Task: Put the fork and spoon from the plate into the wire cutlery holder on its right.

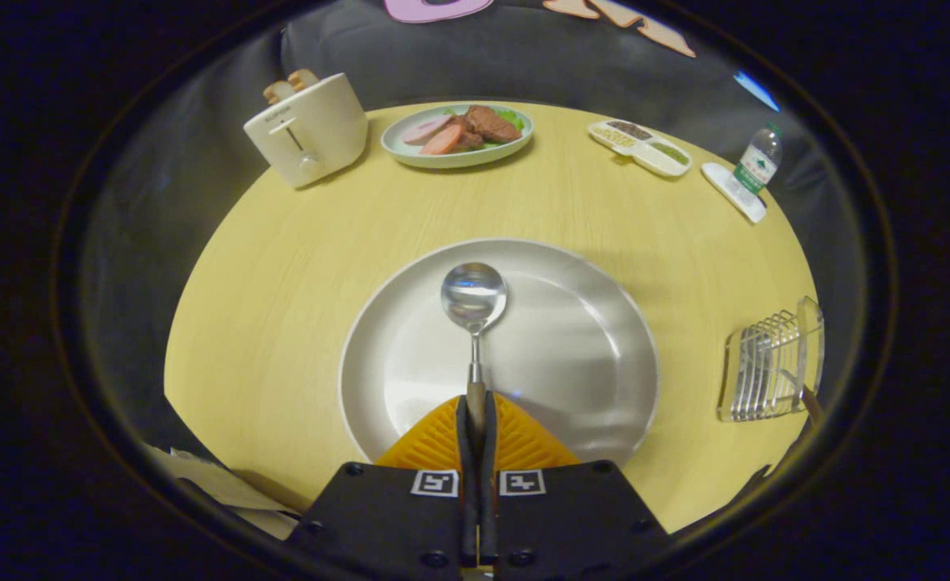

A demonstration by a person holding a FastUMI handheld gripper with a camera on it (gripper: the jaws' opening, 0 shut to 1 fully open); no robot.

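Gripping the spoon (474, 300) by its handle, your gripper (475, 411) has its jaws clenched on it, one finger pressing each side, the bowl pointing straight ahead beyond the fingertips. The spoon sits over the middle of the big white plate (587, 339), bowl facing up (whether it touches the plate or is lifted, cannot tell). The wire cutlery holder (769, 367) stands on the bench (281, 266) well to the right of the plate, apart from it; something dark-handled pokes out at its right side, too small to identify. Far side of the bench: a toaster (307, 129), a plate of food (458, 133), a divided tray (640, 147), a bottle (759, 157).
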